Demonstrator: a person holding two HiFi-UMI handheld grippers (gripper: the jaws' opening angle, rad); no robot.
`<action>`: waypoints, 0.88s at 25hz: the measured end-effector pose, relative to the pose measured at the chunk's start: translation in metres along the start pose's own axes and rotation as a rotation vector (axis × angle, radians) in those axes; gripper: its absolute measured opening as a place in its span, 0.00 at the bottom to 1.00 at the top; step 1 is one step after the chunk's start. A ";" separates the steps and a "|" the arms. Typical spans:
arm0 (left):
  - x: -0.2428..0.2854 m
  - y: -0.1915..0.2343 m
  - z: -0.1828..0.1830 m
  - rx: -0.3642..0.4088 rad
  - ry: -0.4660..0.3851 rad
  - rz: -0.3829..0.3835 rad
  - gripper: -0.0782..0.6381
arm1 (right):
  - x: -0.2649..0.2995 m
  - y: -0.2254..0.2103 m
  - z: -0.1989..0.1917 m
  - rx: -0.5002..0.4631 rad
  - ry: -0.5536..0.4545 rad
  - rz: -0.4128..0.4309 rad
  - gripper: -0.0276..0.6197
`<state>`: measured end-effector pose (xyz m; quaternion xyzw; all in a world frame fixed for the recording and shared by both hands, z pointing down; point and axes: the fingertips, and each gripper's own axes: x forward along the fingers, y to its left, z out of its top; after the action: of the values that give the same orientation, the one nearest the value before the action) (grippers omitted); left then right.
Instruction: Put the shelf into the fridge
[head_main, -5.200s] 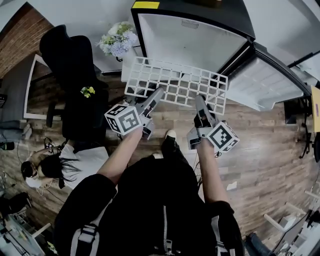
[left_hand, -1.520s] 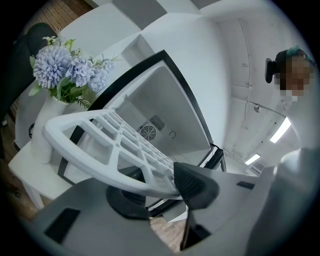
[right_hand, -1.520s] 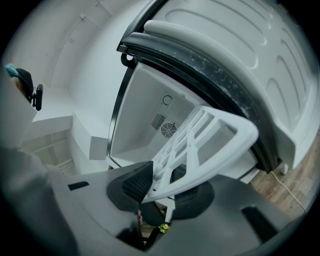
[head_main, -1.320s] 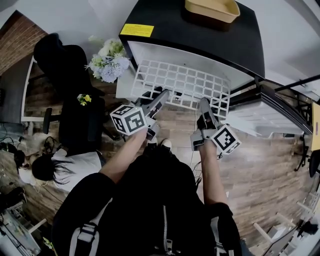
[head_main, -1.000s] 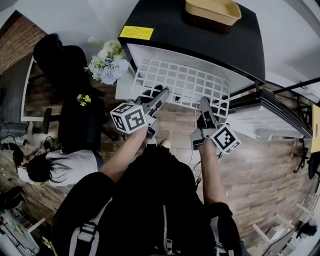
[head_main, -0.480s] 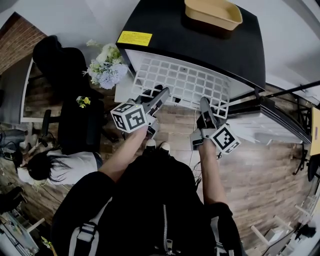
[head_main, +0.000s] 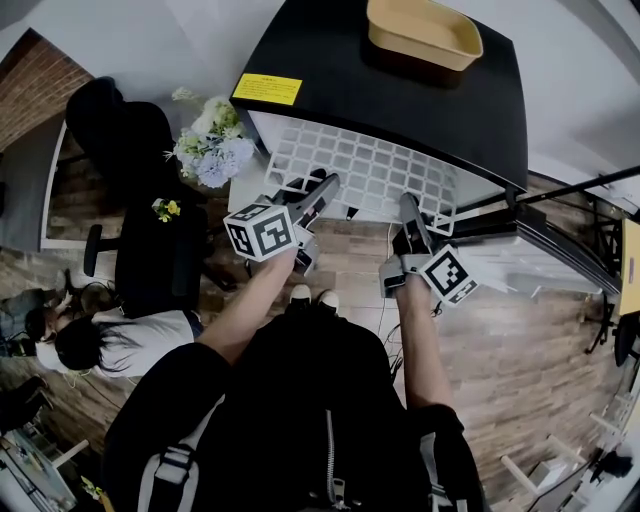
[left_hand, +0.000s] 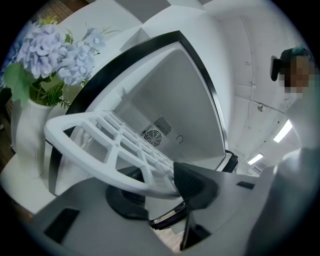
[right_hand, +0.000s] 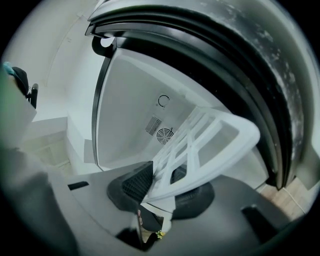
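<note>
One fridge (head_main: 400, 85), one shelf (head_main: 368, 172), two grippers. Left gripper (head_main: 322, 186) and right gripper (head_main: 407, 205) are each pinching the shelf's near rim. Shelf: white square-celled grid.

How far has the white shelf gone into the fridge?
Done: the fridge has its door open, and the far end of the shelf is inside the opening. In hand: the left gripper and the right gripper each have their jaws clamped on the shelf's near edge. Left: slide the shelf all the way in, then let go.
</note>
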<state>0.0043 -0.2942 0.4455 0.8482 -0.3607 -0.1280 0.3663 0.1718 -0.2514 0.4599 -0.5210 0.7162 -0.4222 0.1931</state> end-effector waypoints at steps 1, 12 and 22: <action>0.000 0.000 0.000 0.000 0.000 -0.001 0.34 | 0.001 0.001 0.000 0.000 -0.003 0.008 0.21; -0.004 -0.003 -0.002 0.020 0.007 -0.024 0.36 | -0.004 0.000 -0.002 0.009 -0.023 -0.013 0.23; -0.024 -0.009 -0.012 0.060 0.012 -0.031 0.36 | -0.024 0.007 -0.019 -0.009 -0.024 0.007 0.23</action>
<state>-0.0026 -0.2668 0.4463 0.8649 -0.3491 -0.1178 0.3409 0.1635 -0.2213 0.4616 -0.5246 0.7175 -0.4120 0.2006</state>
